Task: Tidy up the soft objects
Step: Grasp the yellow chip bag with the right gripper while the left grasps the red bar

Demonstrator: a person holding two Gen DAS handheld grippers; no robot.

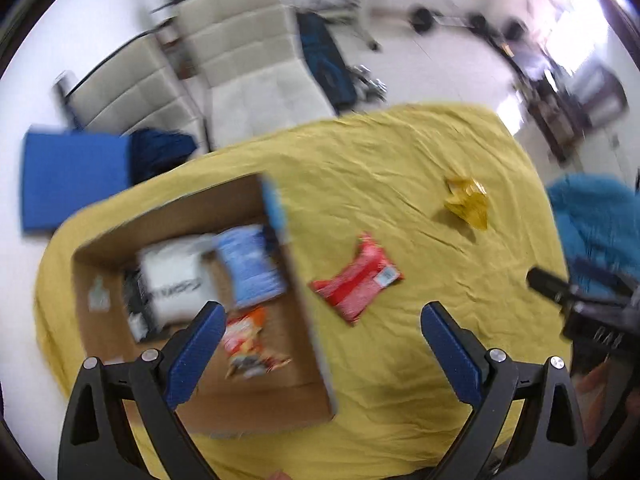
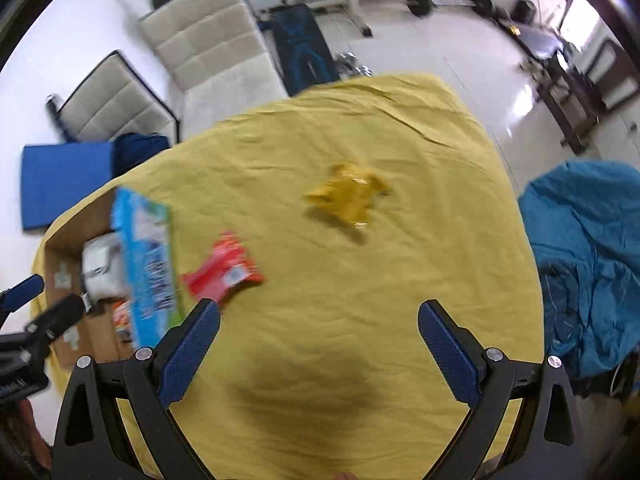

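ok so left wrist cam first: my left gripper (image 1: 320, 320) has its jaws spread wide with nothing between them, hanging over the right edge of the cardboard box (image 1: 304, 264) on the yellow sheet (image 1: 400, 168). Inside the box there's a white pack (image 1: 176, 280), a blue pack (image 1: 250, 272) and an orange snack bag (image 1: 250, 344), all a bit blurry. The red packet (image 1: 358, 280) lies on the sheet just beside the box, and the crumpled yellow wrapper (image 1: 468, 202) sits well apart, further right

right wrist cam: my right gripper (image 2: 318, 322) is also wide open and empty, above bare sheet. Red packet (image 2: 224, 272) is near my left finger, next to the box (image 2: 56, 244). Yellow wrapper (image 2: 348, 196) is out ahead, mid-sheet
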